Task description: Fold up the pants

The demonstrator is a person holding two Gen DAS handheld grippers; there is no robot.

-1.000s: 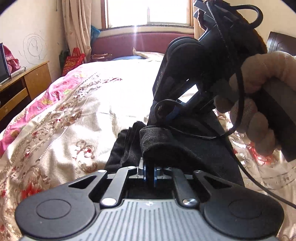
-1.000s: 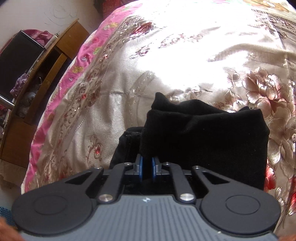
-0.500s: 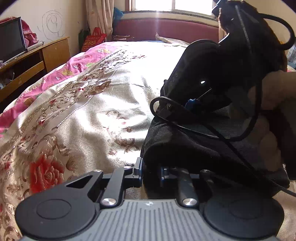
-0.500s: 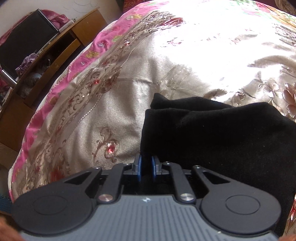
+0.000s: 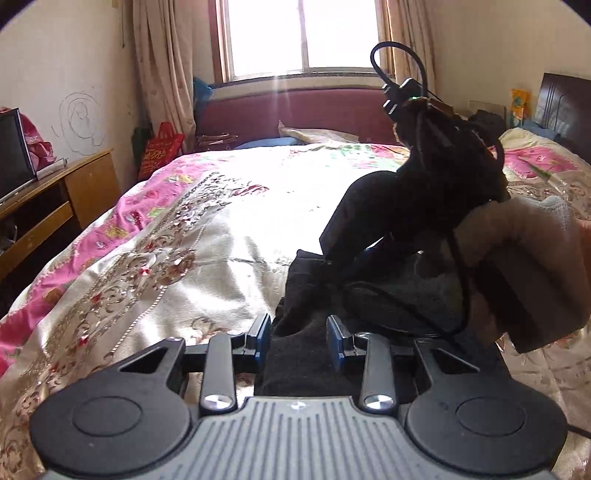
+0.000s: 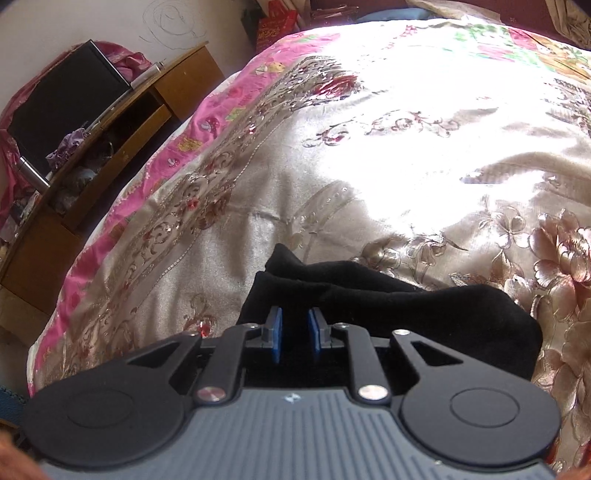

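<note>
Your left gripper (image 5: 298, 338) sits low over the near end of the black, soft-knit pants (image 5: 388, 295), its blue-padded fingers (image 5: 260, 334) spread wide with the dark cloth lying between them; neither pad presses on it. The pants lie as a compact folded bundle on the shiny beige floral bedspread with the pink border (image 5: 166, 266), toward the near right part of the bed.

From the left wrist view you also see your right gripper (image 5: 334, 260) angled down onto the pants just ahead, with your gloved right hand (image 5: 524, 269) wrapped around its handle and a black cable (image 5: 402, 306) looping down across the cloth (its fingertips are hidden against the dark fabric from this side).

The right wrist view settles it: your right gripper (image 6: 295, 334) has its blue pads (image 6: 276, 336) parted by a narrow gap, hovering right over the folded edge of the pants (image 6: 424, 314) and gripping nothing. The bundle shows stacked layers at its left corner, one pointed flap poking out past the rest.

Off to the left stands a wooden cabinet (image 6: 122, 122) with a dark screen (image 6: 62, 99) on top, and beyond the bed a maroon padded headboard (image 5: 295, 110) under a bright window (image 5: 303, 33).
</note>
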